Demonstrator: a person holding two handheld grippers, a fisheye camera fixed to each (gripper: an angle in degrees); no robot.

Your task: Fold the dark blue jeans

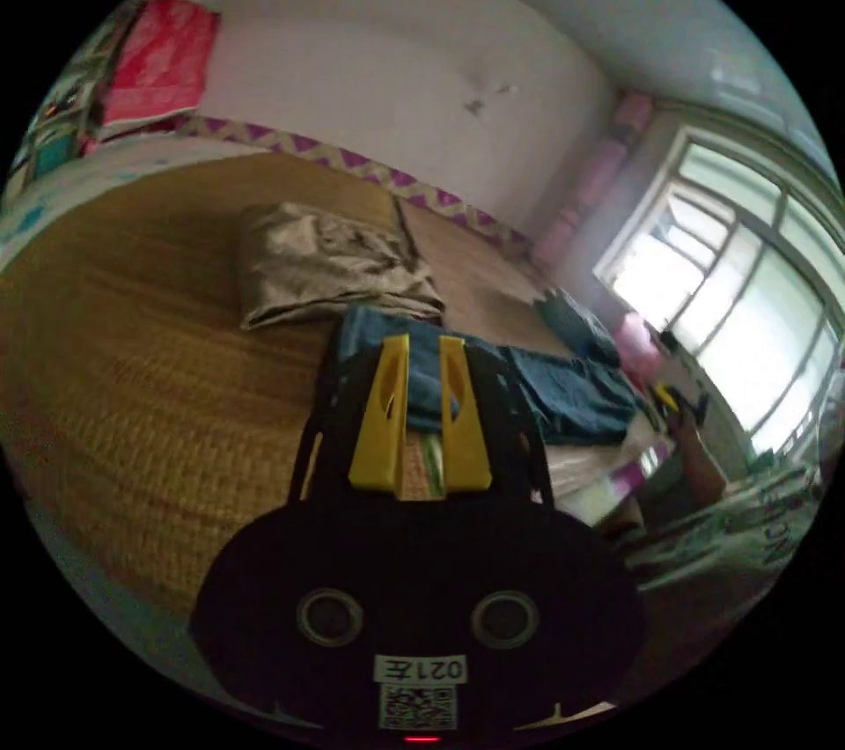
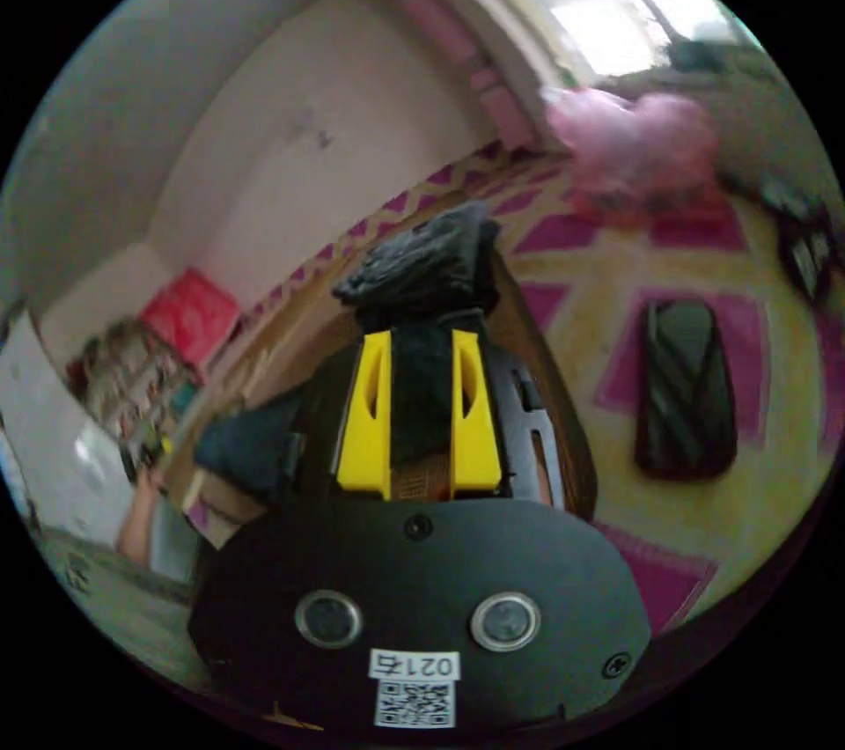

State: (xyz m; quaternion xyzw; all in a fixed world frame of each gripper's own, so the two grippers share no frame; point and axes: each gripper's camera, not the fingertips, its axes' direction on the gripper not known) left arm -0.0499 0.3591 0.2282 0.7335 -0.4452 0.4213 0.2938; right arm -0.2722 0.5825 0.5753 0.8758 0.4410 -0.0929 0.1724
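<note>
Left gripper [image 1: 421, 345] narrowly parted above jeans [image 1: 563, 393] on woven mat [image 1: 132, 363], beige bundle [image 1: 330, 261] beyond; right gripper [image 2: 421, 341] clamped on black cloth [image 2: 422, 266], dark case [image 2: 687, 389] alongside

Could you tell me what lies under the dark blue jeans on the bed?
The dark blue jeans lie spread on a woven straw mat. Whatever sits beneath their middle is covered by the cloth.

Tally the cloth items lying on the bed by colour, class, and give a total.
Blue: 1, the dark blue jeans
Beige-gold: 1, the folded satin cloth
Black: 1, the dark garment
Pink: 1, the pink bundle
Total: 4
</note>
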